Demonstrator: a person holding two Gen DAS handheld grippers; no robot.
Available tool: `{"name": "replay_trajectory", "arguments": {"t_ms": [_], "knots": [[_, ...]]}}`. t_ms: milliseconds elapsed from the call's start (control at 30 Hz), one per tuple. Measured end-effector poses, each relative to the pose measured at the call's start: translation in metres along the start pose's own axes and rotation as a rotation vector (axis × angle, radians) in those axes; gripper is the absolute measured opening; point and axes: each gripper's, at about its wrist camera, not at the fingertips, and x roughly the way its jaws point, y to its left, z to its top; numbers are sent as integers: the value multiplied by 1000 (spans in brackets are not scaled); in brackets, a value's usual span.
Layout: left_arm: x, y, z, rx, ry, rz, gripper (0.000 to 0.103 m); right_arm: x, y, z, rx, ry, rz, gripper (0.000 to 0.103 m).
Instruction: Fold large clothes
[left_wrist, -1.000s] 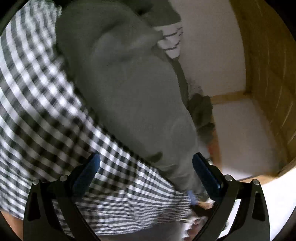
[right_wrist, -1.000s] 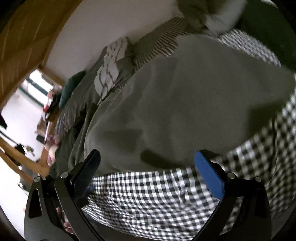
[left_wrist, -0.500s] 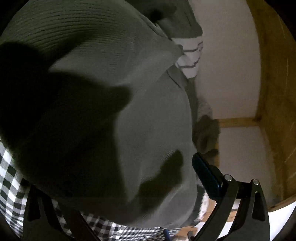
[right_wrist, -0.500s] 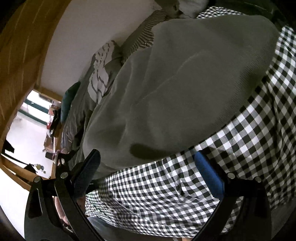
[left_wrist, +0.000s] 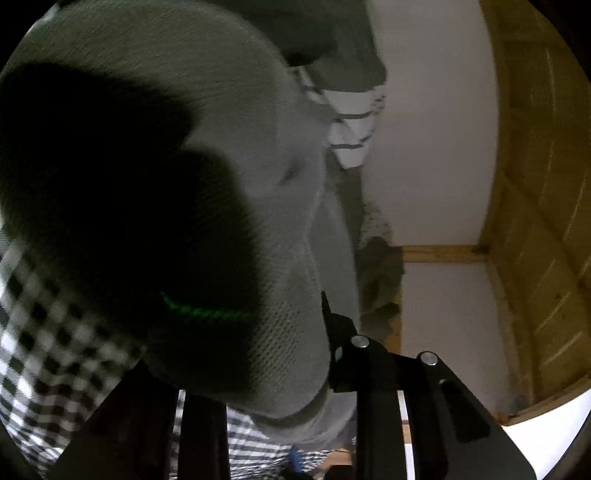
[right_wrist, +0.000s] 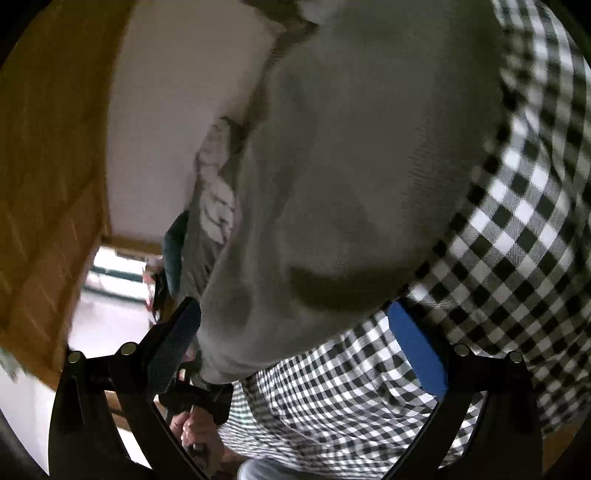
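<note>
A large grey knit garment (left_wrist: 258, 147) lies spread over a black-and-white checked cover (left_wrist: 44, 350). A thick bunch of its edge fills my left gripper (left_wrist: 251, 350), whose jaws are closing on it; only the right finger (left_wrist: 340, 332) shows, the other being buried under cloth and shadow. In the right wrist view the garment (right_wrist: 351, 166) runs away over the checked cover (right_wrist: 517, 258). My right gripper (right_wrist: 295, 350) hangs open over the garment's near edge, gripping nothing. Below it the left gripper (right_wrist: 195, 398) holds the garment's corner, with a hand (right_wrist: 192, 424) behind it.
A white wall (left_wrist: 436, 147) and a wooden frame (left_wrist: 535, 184) stand to the right of the bed. A striped pillow (left_wrist: 354, 122) and a dark crumpled cloth (left_wrist: 380, 273) lie along the wall. A doorway (right_wrist: 118, 266) shows bright in the distance.
My left gripper pushed into the garment's edge and its jaws came together on the cloth. My right gripper sank and rolled, coming closer to the garment's near edge, still open.
</note>
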Motion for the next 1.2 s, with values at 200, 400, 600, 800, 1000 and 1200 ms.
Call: {"name": "replay_trajectory", "arguments": {"t_ms": [200,400,600,800,1000,1200], "knots": [[12,-29,8,49,10,-14,23,5,-4,6,40,-57,41,100],[5,-26,9,95,19,41,23,10,-5,53,113,-203,62,100],[8,-21,8,152,0,103,23,14,18,64,42,-160,-45,23],[9,-2,10,137,12,99,23,17,-14,66,114,-157,28,21],[0,-17,13,194,35,93,21,4,22,76,15,-164,125,20],[10,-13,19,164,69,127,21,13,18,85,22,-138,86,20]]}}
